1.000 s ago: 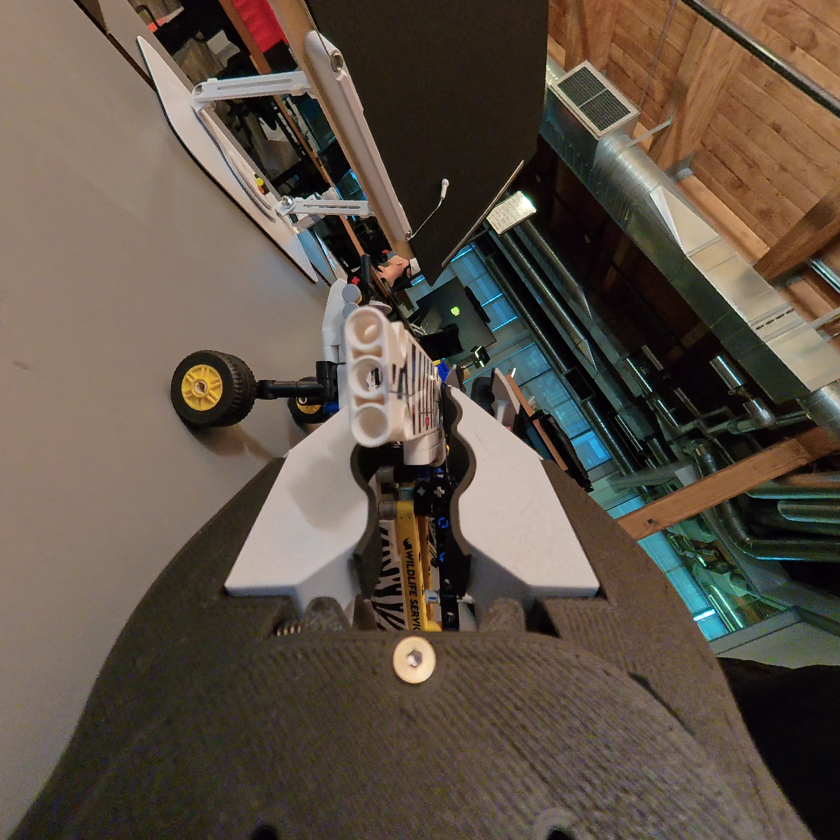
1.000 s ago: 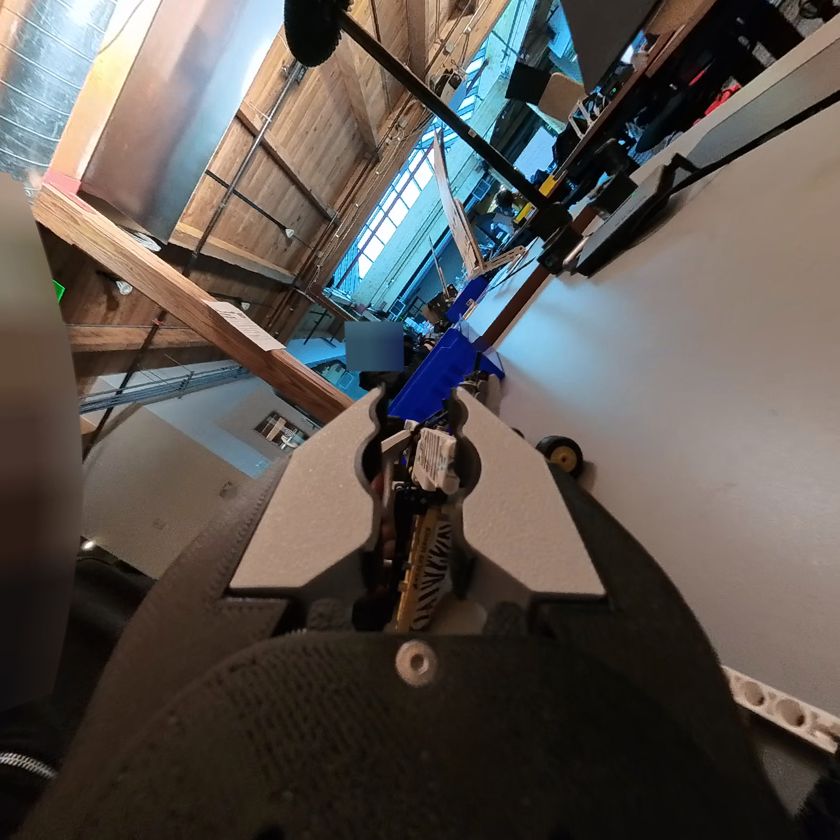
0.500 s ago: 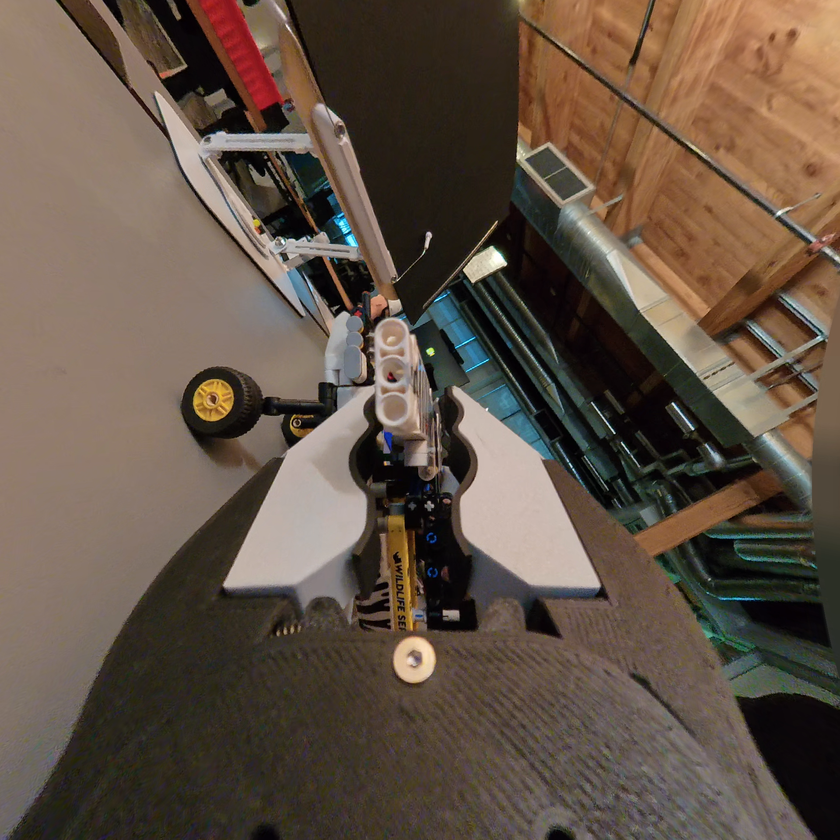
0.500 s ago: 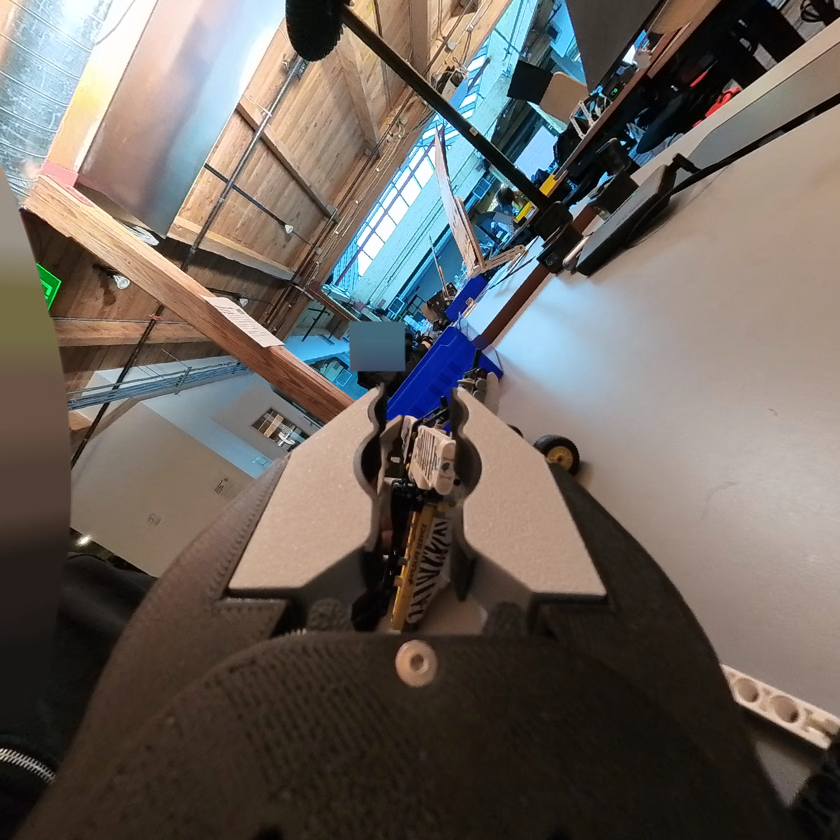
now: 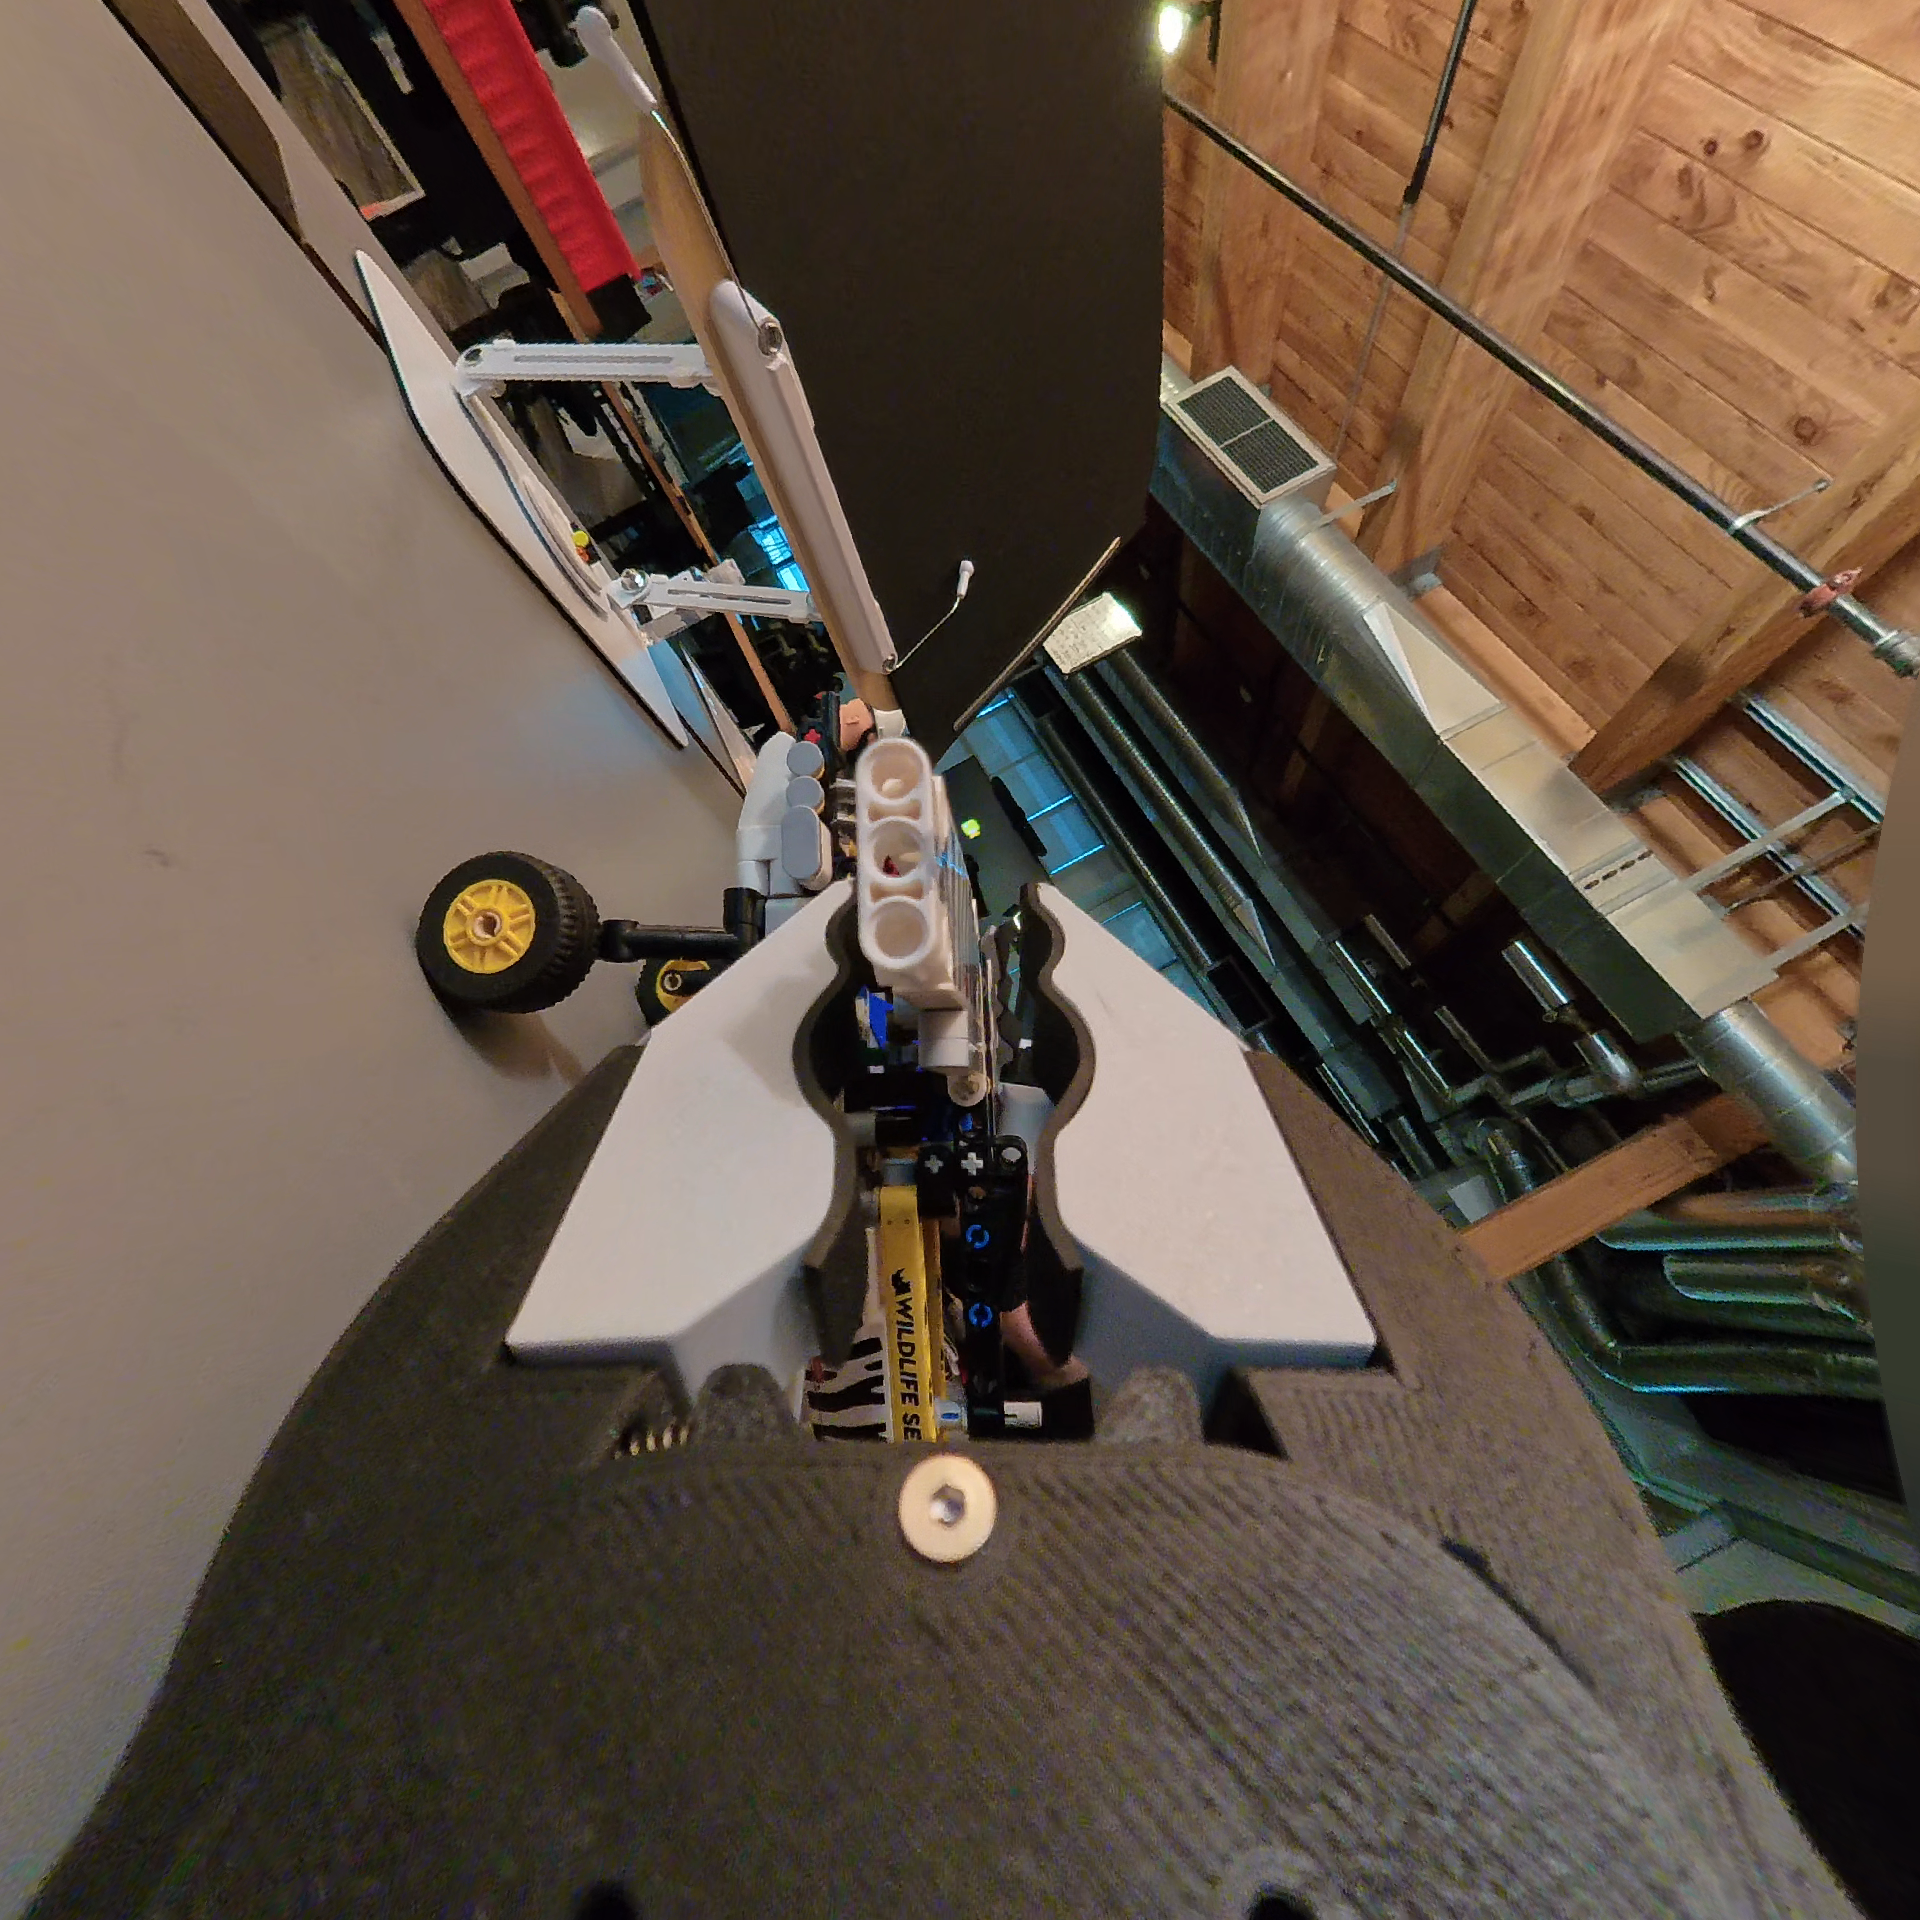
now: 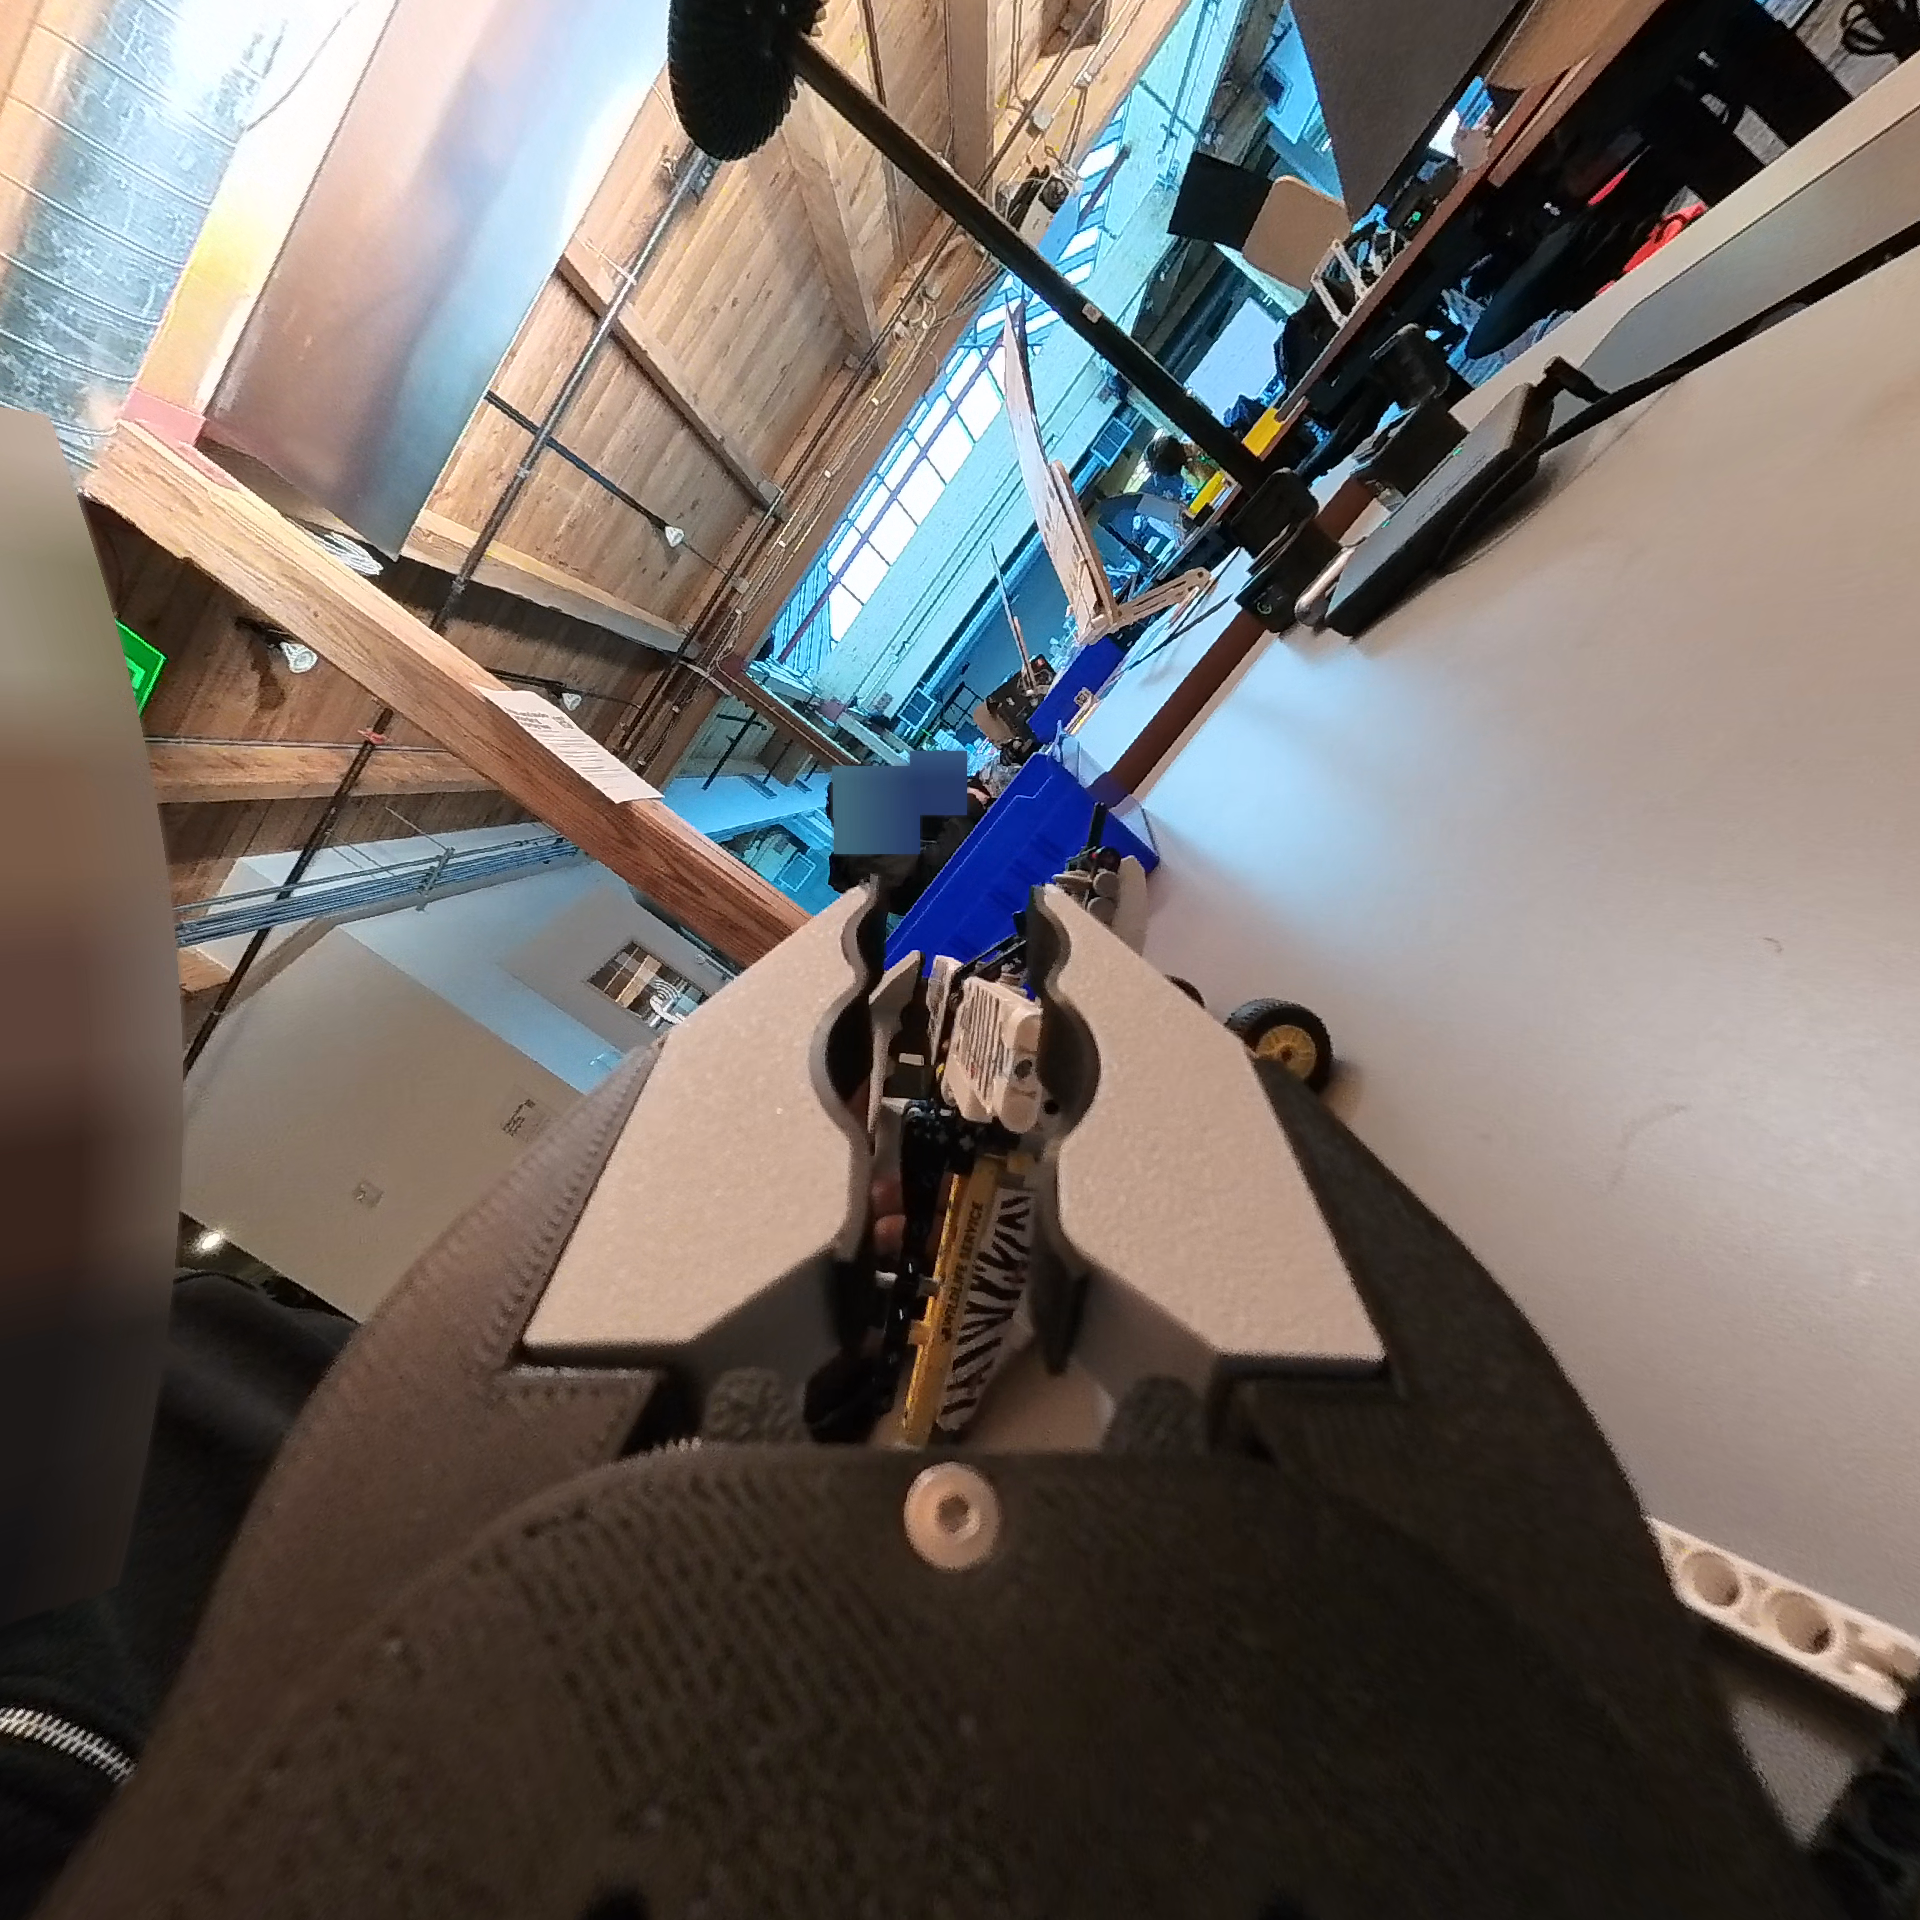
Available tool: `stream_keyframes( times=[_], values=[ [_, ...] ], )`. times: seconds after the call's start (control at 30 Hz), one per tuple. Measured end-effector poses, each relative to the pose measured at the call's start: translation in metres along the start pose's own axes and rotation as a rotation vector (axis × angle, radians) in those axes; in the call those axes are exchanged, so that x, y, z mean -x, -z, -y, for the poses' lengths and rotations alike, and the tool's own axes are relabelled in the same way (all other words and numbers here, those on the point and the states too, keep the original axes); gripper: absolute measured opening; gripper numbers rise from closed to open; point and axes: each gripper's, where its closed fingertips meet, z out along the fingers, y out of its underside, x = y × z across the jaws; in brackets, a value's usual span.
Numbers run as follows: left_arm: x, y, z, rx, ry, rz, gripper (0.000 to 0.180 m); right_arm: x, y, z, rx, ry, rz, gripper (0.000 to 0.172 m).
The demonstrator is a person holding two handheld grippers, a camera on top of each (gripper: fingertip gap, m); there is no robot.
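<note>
Gripping one toy vehicle [image 5: 914, 1195] with both grippers, you hold it by the table [image 5: 208, 727].
Left gripper [image 5: 940, 914] and right gripper [image 6: 956, 925] each pinch its body; wheels [image 5: 506, 931] attached.

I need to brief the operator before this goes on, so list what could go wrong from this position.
1. The toy vehicle sits in both the left gripper and the right gripper. If the two pull or twist apart, the brick joints may pop loose.
2. Its yellow-hubbed wheel rests against the grey table on a thin black axle; pressing down could bend it off.
3. The white beam sticks out past the fingertips, where a knock could dislodge it.
</note>
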Motion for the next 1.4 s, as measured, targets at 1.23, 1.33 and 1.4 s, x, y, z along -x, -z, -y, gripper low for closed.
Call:
stream_keyframes(
  times=[1.23,1.33,1.4],
  values=[
    [-0.0015,0.0021,0.0030,-0.010,0.018,-0.020,0.026,-0.0024,-0.0007,-0.0026,-0.002,-0.039,0.017,0.024],
    [-0.0015,0.0022,0.0033,-0.012,0.019,-0.021,0.026,-0.0028,-0.0011,-0.0036,0.005,-0.026,0.007,0.024],
    [-0.0016,0.0024,0.0036,-0.014,0.021,-0.022,0.026,-0.0020,-0.0022,-0.0056,0.019,0.005,-0.005,0.025]
  ],
)
